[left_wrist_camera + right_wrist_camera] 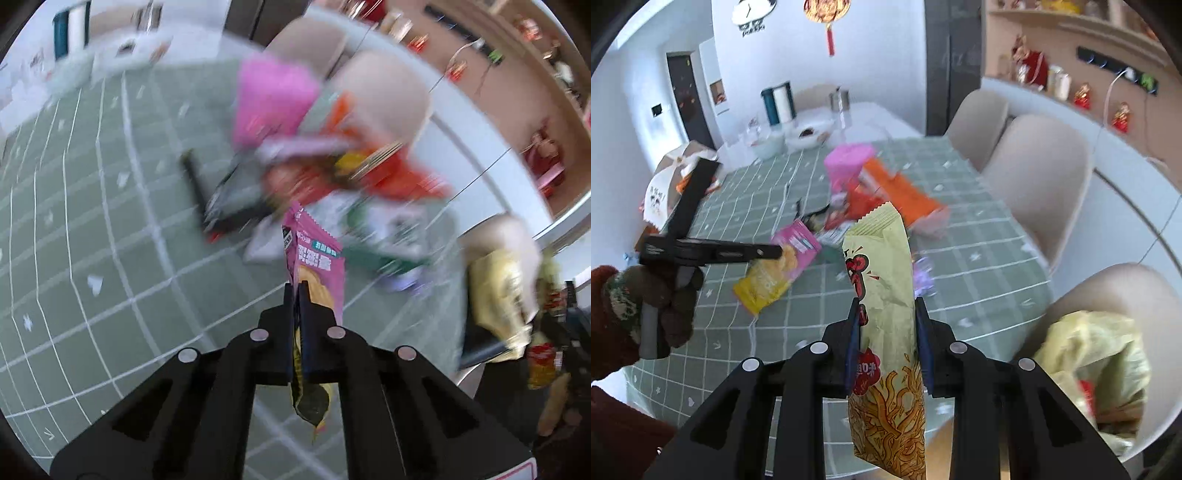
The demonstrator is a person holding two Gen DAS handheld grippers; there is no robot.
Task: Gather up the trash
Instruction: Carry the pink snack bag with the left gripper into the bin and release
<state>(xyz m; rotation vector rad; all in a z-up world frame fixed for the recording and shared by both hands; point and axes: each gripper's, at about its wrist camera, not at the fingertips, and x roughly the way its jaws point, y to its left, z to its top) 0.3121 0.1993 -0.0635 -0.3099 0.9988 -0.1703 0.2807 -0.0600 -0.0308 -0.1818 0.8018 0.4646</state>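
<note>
**Both grippers loaded: light wrappers, watch for slip**

You're holding one wrapper per gripper. Left gripper (295,286) is pressing its fingers nearly together on the pink snack packet (314,254), pinching it mid-body; the packet is hanging through the jaws with its tail drooping below. Right gripper (886,306) is clamping the pale yellow noodle-snack bag (882,295) across its width, fingers partly spread around it, top edge sticking up, bottom hanging free.

Handling: both look like thin, empty film. I'm judging them as very light, floppy and slick, so they're likely twisting or sliding if you swing fast. A grip on the crimped seam or a bunched fold should hold better than flat film.

Around you: more trash is sitting piled on the green checked tablecloth (979,258): an orange box (905,192), a pink tub (846,162), red wrappers, blurred. A chair (1034,177) is standing close at the table's right edge. A bag with wrappers inside (1097,354) is sitting on the near chair at right, likely the drop point. Your left hand (665,295) is working just beside the right gripper's path, so crossing is the risk.
</note>
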